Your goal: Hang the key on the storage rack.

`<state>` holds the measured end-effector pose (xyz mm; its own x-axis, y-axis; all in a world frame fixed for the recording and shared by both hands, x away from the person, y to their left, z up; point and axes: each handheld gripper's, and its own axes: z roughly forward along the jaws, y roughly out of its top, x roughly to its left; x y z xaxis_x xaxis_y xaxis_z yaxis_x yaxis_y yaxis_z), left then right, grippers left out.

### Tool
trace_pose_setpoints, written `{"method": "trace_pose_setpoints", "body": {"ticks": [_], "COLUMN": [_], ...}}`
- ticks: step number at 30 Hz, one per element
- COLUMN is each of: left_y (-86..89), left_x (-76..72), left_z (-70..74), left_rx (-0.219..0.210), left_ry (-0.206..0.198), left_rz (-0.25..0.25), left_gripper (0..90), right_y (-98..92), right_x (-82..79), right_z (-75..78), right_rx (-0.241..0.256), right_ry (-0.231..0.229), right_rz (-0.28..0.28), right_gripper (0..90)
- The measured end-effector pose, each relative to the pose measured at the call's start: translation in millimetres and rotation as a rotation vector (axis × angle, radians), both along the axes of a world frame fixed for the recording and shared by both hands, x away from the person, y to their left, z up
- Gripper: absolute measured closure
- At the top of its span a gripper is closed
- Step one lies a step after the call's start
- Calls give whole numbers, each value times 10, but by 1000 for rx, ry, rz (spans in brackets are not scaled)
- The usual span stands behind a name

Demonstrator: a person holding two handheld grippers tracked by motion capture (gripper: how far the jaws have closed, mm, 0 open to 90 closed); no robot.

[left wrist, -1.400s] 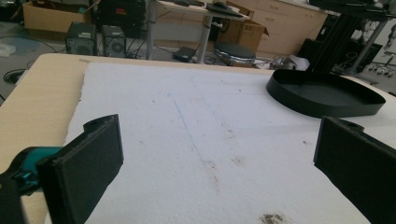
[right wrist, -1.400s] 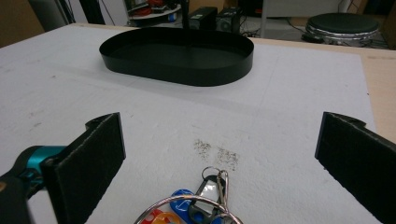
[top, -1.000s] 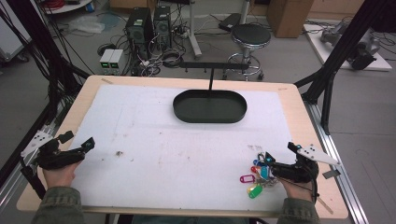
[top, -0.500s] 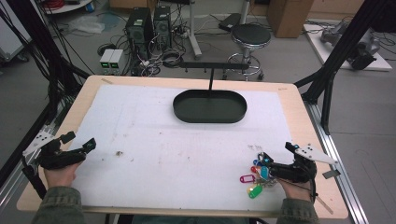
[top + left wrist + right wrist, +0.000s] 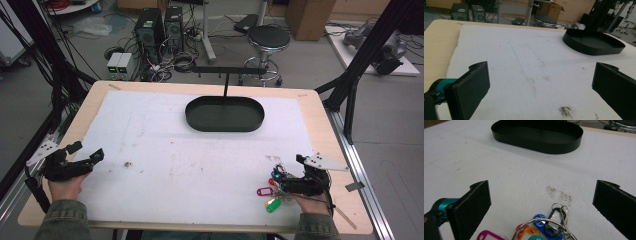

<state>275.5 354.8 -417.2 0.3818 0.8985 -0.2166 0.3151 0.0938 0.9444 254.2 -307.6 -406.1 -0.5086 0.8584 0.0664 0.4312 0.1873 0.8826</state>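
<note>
A key ring with several coloured tags (image 5: 270,192) lies on the white mat near the table's front right. My right gripper (image 5: 290,174) hovers open right over it. In the right gripper view the ring and tags (image 5: 541,227) sit low between the two wide-apart jaws of that gripper (image 5: 541,205), untouched. A black oval tray (image 5: 225,114) stands at the back middle, seen ahead as the tray (image 5: 537,135). My left gripper (image 5: 86,151) rests open at the front left over bare mat; its own view has the gripper (image 5: 540,85) holding nothing, with the tray (image 5: 594,42) far right.
A white mat (image 5: 190,150) covers most of the wooden table (image 5: 340,130). A black T-shaped stand (image 5: 227,72) rises behind the tray. Small dark smudges (image 5: 565,111) mark the mat. Black frame posts stand at both table sides.
My right gripper has slid a little left and nearer over the key tags. The left gripper has barely shifted.
</note>
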Motion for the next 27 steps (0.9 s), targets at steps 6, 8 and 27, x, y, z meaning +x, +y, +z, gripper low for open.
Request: {"method": "trace_pose_setpoints", "body": {"ticks": [6, 8, 27], "left_y": [-4, -6, -10], "left_x": [8, 8, 12], "left_z": [-6, -6, -9], "left_rx": [2, 2, 4], "left_ry": [4, 5, 4], "left_rz": [-5, -4, -11], "left_gripper": [19, 19, 19], "right_y": [68, 87, 278], "right_x": [28, 35, 59], "right_z": [-46, -55, 3], "right_rx": [-56, -68, -215], "right_ry": [43, 57, 234], "right_rz": [38, 49, 142], "right_gripper": [6, 6, 54]}}
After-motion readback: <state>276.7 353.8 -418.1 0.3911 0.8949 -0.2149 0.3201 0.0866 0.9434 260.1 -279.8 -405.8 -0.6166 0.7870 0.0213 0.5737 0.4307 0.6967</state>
